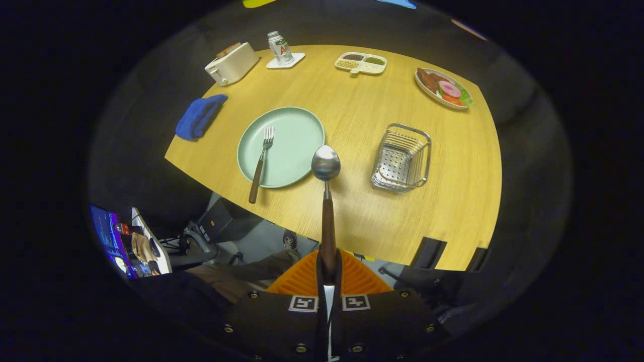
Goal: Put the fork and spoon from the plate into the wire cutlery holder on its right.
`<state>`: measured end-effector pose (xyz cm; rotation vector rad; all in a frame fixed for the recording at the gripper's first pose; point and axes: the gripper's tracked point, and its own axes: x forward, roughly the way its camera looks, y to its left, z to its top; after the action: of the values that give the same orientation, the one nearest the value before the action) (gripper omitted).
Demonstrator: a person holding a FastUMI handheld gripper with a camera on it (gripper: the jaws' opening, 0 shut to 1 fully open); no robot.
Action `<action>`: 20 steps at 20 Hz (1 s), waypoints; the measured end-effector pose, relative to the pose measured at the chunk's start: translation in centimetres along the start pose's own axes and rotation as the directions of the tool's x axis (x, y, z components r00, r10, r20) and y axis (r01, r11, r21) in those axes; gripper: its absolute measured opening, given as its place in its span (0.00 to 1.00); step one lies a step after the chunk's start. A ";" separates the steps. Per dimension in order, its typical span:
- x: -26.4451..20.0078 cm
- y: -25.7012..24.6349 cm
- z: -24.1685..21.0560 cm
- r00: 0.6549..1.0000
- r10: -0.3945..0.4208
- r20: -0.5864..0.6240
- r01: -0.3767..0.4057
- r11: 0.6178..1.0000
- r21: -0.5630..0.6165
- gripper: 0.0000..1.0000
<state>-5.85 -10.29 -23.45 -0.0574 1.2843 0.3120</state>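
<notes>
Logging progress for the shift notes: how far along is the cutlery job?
Nothing is in the wire cutlery holder yet. The hand-held gripper is shut on the spoon, raised above the table. The fork lies on the green plate, untouched.

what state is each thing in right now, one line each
claw: shut on the spoon's handle
spoon: lifted, bowl end forward
fork: lying on the plate, handle over its rim
plate: on the table, holding the fork
wire cutlery holder: upright, nothing in it
blue cloth: bunched at the table edge
</notes>
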 end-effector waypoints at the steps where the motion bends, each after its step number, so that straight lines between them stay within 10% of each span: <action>1: -0.7 -0.7 0.0 1.000 -0.008 0.000 0.008 1.000 0.011 0.03; 20: 1.5 -7.9 4.2 0.981 0.001 -0.194 0.025 0.991 0.130 0.03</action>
<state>0.50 -16.61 -24.69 0.0177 1.4949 0.2135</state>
